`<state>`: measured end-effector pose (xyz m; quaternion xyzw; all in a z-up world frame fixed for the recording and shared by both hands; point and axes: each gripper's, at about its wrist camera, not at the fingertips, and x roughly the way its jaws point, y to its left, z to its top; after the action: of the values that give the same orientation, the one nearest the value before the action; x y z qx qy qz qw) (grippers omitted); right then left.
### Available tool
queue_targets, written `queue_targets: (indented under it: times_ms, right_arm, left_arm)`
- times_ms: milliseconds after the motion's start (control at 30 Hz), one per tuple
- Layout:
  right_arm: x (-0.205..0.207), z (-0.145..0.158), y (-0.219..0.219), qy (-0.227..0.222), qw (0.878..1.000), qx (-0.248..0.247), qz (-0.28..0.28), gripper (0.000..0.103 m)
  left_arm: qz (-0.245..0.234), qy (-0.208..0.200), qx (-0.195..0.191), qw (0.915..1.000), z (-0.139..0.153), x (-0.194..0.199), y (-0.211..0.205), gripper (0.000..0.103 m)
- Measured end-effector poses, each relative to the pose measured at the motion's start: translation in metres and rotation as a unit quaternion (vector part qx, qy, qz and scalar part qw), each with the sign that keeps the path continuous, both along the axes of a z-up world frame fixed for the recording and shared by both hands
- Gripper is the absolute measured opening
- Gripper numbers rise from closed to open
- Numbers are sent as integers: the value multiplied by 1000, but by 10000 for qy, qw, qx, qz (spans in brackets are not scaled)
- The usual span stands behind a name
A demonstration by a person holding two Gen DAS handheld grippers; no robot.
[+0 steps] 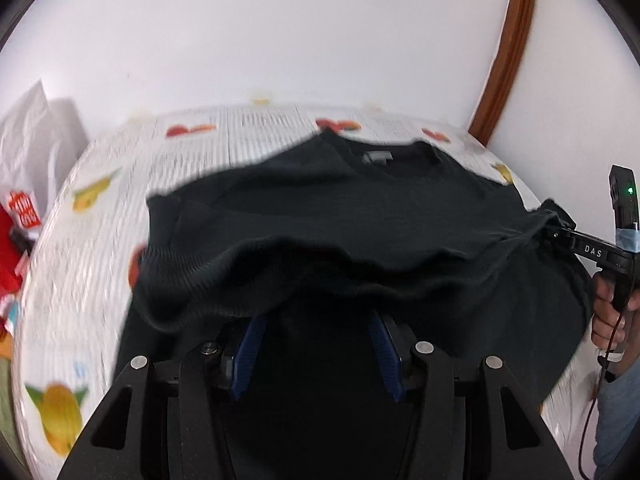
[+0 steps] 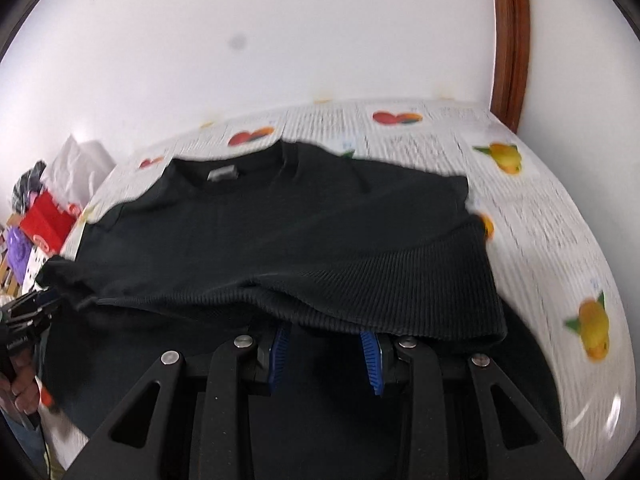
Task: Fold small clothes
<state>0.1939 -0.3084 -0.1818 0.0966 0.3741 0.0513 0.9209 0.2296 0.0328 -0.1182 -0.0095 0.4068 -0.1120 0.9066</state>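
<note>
Only the right wrist view shows the ribbed hem at 4 o'clock; black sweater point(image 2: 280, 232) lies half-folded; left gripper point(image 1: 316, 344) and right gripper point(image 2: 326, 354) both released.

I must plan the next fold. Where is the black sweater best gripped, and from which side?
Probably the ribbed hem of the black sweater, near its two ends, coming from the near side: it lies as a thick band across the body, its slightly raised edge turned that way, while the collar lies farthest away.
</note>
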Motion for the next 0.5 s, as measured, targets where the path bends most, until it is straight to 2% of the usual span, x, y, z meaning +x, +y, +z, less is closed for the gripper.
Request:
queue_targets:
  times_ms: [100, 200, 267, 333, 400, 500]
  right_arm:
    - [29, 6, -5, -35, 10000, 25, -67, 33]
    - [57, 5, -11, 75, 9995, -119, -284, 33]
    - [65, 6, -23, 111, 9992, 1, -384, 33]
    - [61, 11, -33, -47, 9991, 52, -429, 33]
    - [57, 12, -44, -123, 9983, -175, -537, 46]
    - [60, 2, -61, 47, 9969, -359, -698, 51]
  left_arm:
    - [112, -48, 271, 9996, 2, 25, -1, 49]
    - [280, 37, 358, 9990, 0, 45, 6, 49]
    - [344, -14, 336, 9988, 4, 49, 14, 49]
    - [410, -104, 411, 9983, 7, 46, 22, 49]
    - [497, -106, 631, 9967, 7, 46, 31, 49]
    - [516, 85, 805, 9954, -4, 53, 43, 49]
